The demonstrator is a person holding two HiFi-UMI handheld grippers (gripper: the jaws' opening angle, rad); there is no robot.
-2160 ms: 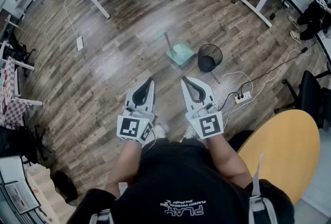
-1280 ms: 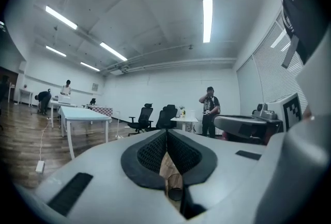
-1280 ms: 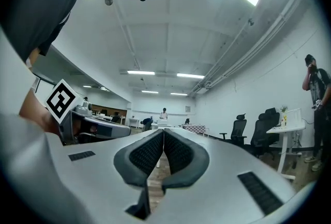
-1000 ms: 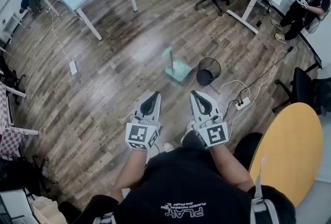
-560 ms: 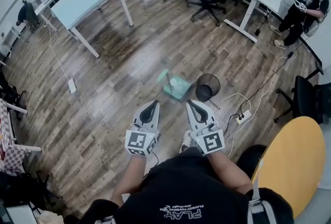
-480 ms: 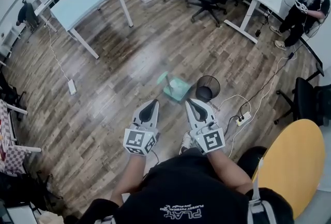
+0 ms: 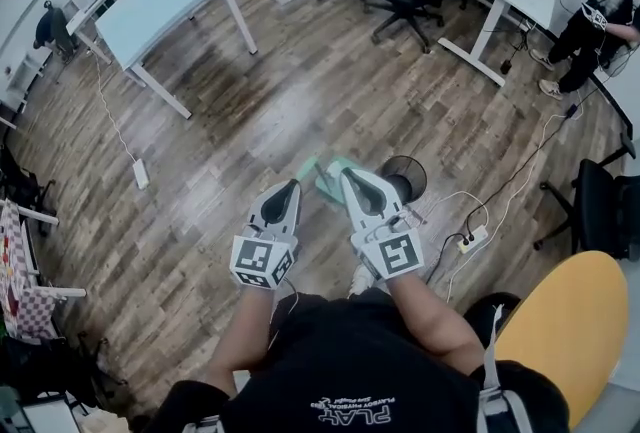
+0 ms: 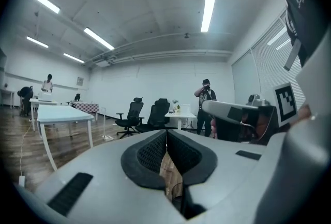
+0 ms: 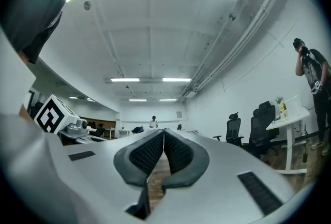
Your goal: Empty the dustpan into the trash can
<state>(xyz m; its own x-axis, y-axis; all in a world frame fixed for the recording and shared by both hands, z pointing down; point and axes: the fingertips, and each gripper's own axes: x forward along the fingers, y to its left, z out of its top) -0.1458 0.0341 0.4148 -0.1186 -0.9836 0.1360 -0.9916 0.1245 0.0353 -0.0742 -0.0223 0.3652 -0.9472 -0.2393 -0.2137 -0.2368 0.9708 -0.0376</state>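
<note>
Both your jaws are shut with nothing in them: left gripper (image 7: 291,185), right gripper (image 7: 347,173). The dustpan (image 7: 326,179) sits on the floor mid-frame, just beside the trash can (image 7: 404,173). It's probably light, stiff plastic, so grab its handle and carry it level.

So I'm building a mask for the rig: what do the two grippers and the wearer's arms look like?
Both the left gripper and right gripper are light grey tapered shells with black textured pads lining the jaws. Each carries a cube with black-and-white square markers. The person wears a black short-sleeved top with white print.
</note>
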